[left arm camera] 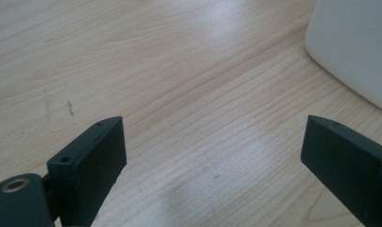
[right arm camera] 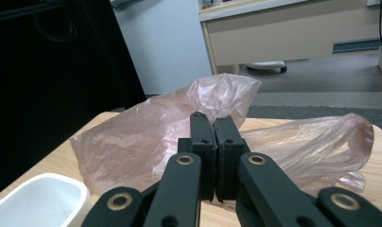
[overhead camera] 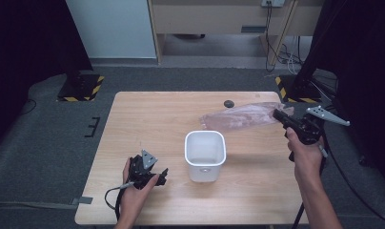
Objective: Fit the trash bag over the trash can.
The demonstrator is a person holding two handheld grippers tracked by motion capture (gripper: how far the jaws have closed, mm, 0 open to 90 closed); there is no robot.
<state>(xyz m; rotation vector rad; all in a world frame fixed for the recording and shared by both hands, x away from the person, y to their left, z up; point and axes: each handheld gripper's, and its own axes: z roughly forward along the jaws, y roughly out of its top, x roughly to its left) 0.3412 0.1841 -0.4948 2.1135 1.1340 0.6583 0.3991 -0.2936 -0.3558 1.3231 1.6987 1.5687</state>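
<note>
A thin pink plastic bag (overhead camera: 243,117) hangs stretched out above the far right part of the wooden table (overhead camera: 147,114). My right gripper (overhead camera: 278,114) is shut on its right end, and in the right gripper view the bag (right arm camera: 132,142) billows on both sides of the closed jaws (right arm camera: 212,124). A white square container (overhead camera: 205,153) stands empty near the table's middle. My left gripper (overhead camera: 161,175) rests low on the table to the left of the container, jaws wide apart with bare wood between them (left arm camera: 212,156). The container's white wall (left arm camera: 354,47) is at the upper right of the left gripper view.
A small dark round thing (overhead camera: 228,103) lies on the table near its far edge. Beyond the table are grey floor, a wooden cabinet (overhead camera: 219,19) and black stands with yellow-black striped bases (overhead camera: 81,88). Dark curtains hang at both sides.
</note>
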